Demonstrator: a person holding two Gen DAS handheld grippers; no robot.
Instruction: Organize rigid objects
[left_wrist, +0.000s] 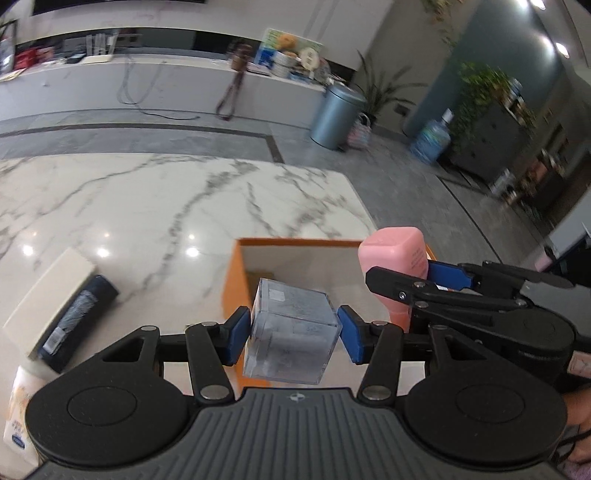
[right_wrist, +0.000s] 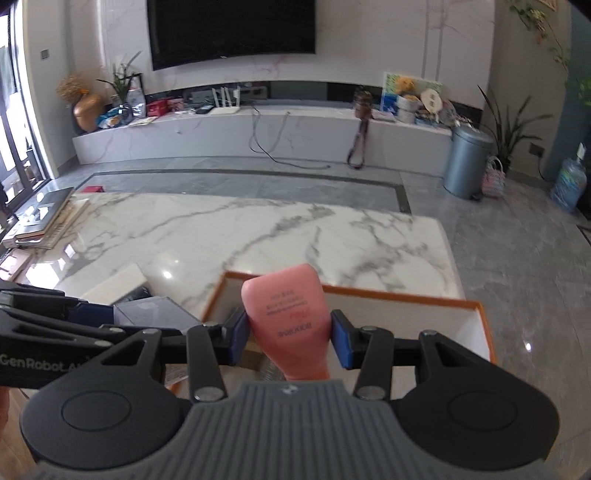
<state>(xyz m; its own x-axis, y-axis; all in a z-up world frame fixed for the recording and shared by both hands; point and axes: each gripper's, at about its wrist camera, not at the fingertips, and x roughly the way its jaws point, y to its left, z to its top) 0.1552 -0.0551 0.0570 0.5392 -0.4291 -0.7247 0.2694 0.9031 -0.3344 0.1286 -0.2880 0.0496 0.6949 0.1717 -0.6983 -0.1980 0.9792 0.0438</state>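
My left gripper (left_wrist: 293, 332) is shut on a clear plastic cube box (left_wrist: 291, 334), held tilted over the near left corner of an orange-rimmed open box (left_wrist: 231, 280). My right gripper (right_wrist: 290, 338) is shut on a pink tube bottle (right_wrist: 288, 317), upside down, above the same orange box (right_wrist: 369, 293). In the left wrist view the pink bottle (left_wrist: 397, 254) and the right gripper (left_wrist: 417, 278) appear at the right, over the box's right side. In the right wrist view the left gripper's arm (right_wrist: 55, 317) and the clear box (right_wrist: 155, 314) show at the left.
The orange box stands on a white marble table (right_wrist: 258, 236). A cream flat box (left_wrist: 48, 291) and a dark blue cylinder (left_wrist: 77, 314) lie to its left. Books (right_wrist: 40, 221) are stacked at the table's far left. A grey bin (right_wrist: 467, 162) stands on the floor beyond.
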